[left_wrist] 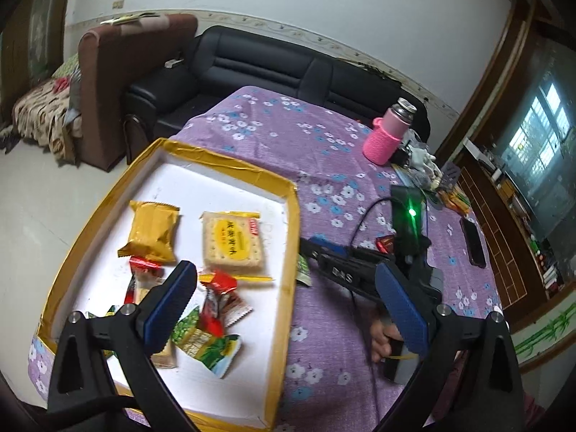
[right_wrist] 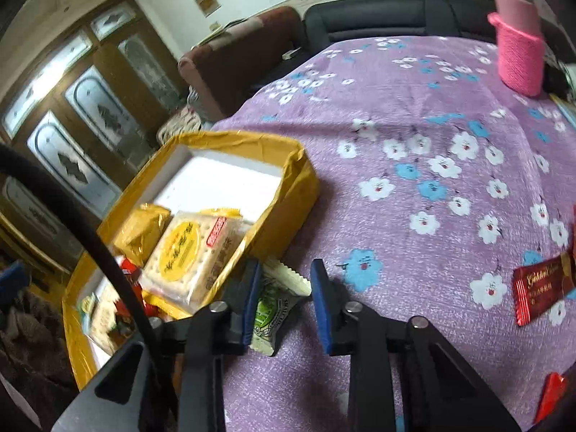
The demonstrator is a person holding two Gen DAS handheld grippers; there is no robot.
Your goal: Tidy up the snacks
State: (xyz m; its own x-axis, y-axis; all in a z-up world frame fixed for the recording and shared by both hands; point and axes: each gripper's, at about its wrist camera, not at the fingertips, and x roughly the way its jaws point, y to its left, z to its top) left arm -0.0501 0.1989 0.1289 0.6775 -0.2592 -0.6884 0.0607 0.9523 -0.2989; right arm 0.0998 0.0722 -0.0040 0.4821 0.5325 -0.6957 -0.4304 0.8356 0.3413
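Several snacks already lie in the yellow-rimmed tray (left_wrist: 293, 216). The open right gripper (right_wrist: 286, 300) straddles a green packet (right_wrist: 268, 311); a red bar (right_wrist: 540, 289) remains on the table (right_wrist: 414, 108). The left gripper (left_wrist: 288, 309) hovers open.

Right gripper (right_wrist: 284, 298), jaws apart, straddles green-white packet (right_wrist: 268, 309) on purple floral cloth (right_wrist: 414, 216); yellow tray wall (right_wrist: 284, 198) touches its left finger at 10 o'clock, blocking leftward room. Cloth lies bare from 12 to 2 o'clock. Obstacles: red choc bar (right_wrist: 540, 288) at 3, pink knit-sleeved flask (right_wrist: 520, 61) far at 1.
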